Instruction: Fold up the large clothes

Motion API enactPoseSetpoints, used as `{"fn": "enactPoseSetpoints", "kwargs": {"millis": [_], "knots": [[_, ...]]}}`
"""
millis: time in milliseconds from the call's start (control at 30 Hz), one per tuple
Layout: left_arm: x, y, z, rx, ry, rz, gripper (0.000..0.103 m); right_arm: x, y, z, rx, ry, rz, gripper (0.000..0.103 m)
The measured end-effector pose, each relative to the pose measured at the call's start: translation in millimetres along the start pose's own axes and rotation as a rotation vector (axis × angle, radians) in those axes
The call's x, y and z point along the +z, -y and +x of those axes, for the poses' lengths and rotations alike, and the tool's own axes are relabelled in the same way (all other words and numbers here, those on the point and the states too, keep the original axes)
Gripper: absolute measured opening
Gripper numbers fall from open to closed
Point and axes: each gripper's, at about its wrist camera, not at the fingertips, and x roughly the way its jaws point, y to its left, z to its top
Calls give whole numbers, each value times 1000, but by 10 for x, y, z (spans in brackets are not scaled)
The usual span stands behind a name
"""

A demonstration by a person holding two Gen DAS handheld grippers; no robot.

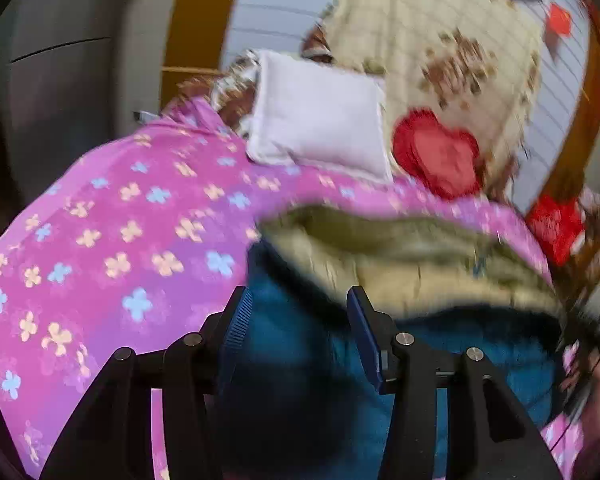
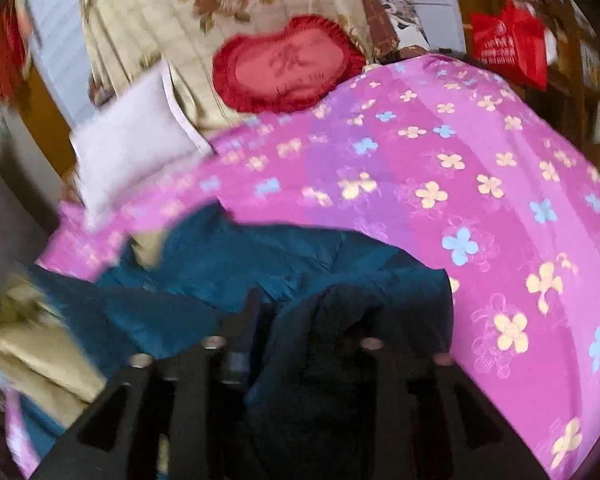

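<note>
A teal padded coat (image 1: 300, 360) with a tan fleecy lining (image 1: 400, 256) lies on a bed covered by a pink flowered bedspread (image 1: 112, 220). At the head end of the bed sit a white pillow (image 1: 320, 120) and a red heart-shaped cushion (image 1: 436, 156), both leaning against a cream floral quilt (image 1: 440, 40).

The left wrist view shows the coat's lining turned up in a long blurred band across the middle, with teal shell fabric below it. Only this view shows a hand (image 1: 588, 376) at the right edge, near the bed's side. The left gripper (image 1: 300, 308) has its jaws parted, blue pads clear on both sides; the teal fabric lies beneath and between the fingers, but neither pad presses on it, so the gripper is released.

The right wrist view shows more of the coat's teal shell (image 2: 236, 264) spread toward the bed's left side, the lining (image 2: 40, 352) bunched at the lower left corner, and a red bag (image 2: 508, 44) beyond the far right corner of the bed. Here a dark fold of the coat rises between the fingers of the right gripper (image 2: 312, 320). The fingers stand apart, yet the fold hides their inner faces, and I cannot tell whether they pinch it.
</note>
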Motion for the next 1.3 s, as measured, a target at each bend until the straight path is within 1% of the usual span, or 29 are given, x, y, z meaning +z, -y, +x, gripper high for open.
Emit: {"fn": "enactPoseSetpoints", "kwargs": {"millis": [33, 67, 100, 167, 233, 300, 367, 433, 500, 533, 567, 600, 633, 667, 700, 767, 867, 933, 1000, 1033, 1167, 1300], "knots": [[-40, 13, 38, 1, -13, 5, 31, 22, 7, -144, 48, 37, 28, 70], [-89, 34, 97, 5, -29, 6, 31, 41, -1, -269, 85, 64, 39, 82], [-126, 48, 142, 5, -40, 1, 31, 59, -27, -377, 105, 82, 37, 85], [-194, 89, 271, 2, -71, -6, 31, 57, -139, -624, 109, 109, -6, 85], [-242, 146, 333, 11, -78, -3, 31, 38, -247, -838, 105, 145, -56, 86], [-259, 217, 397, 26, -77, 7, 31, -27, -353, -1063, 102, 200, -100, 93], [-265, 269, 443, 46, -78, 18, 31, -87, -464, -1205, 110, 239, -148, 95], [-261, 313, 484, 65, -73, 29, 31, -144, -611, -1266, 128, 247, -213, 95], [-249, 364, 552, 87, -74, 45, 31, -210, -792, -1225, 158, 217, -293, 95], [-238, 377, 588, 94, -77, 49, 31, -267, -907, -1145, 175, 180, -347, 95], [-230, 396, 650, 114, -84, 52, 31, -328, -1020, -1015, 191, 124, -401, 95], [-222, 402, 687, 125, -87, 53, 31, -379, -1093, -883, 186, 72, -435, 95], [-214, 412, 733, 138, -90, 54, 31, -420, -1152, -758, 163, 32, -459, 95], [-204, 419, 778, 151, -92, 56, 31, -467, -1220, -583, 112, -3, -484, 94], [-195, 423, 820, 163, -94, 57, 31, -496, -1271, -404, 56, -21, -499, 93], [-180, 418, 884, 176, -97, 56, 31, -474, -1312, -119, 23, -41, -491, 92], [-165, 422, 980, 185, -99, 66, 31, -366, -1317, 257, -15, -60, -425, 92], [-142, 414, 1025, 181, -92, 69, 32, -309, -1318, 445, -20, -76, -389, 92], [-114, 387, 1067, 168, -89, 59, 32, -275, -1328, 664, -28, -114, -368, 92], [-106, 376, 1080, 163, -89, 55, 33, -263, -1335, 749, -33, -116, -362, 92], [-95, 363, 1108, 163, -95, 51, 33, -303, -1312, 894, -59, -104, -364, 93], [-104, 404, 1076, 178, -105, 88, 33, -285, -1315, 807, -61, -126, -360, 93]]}}
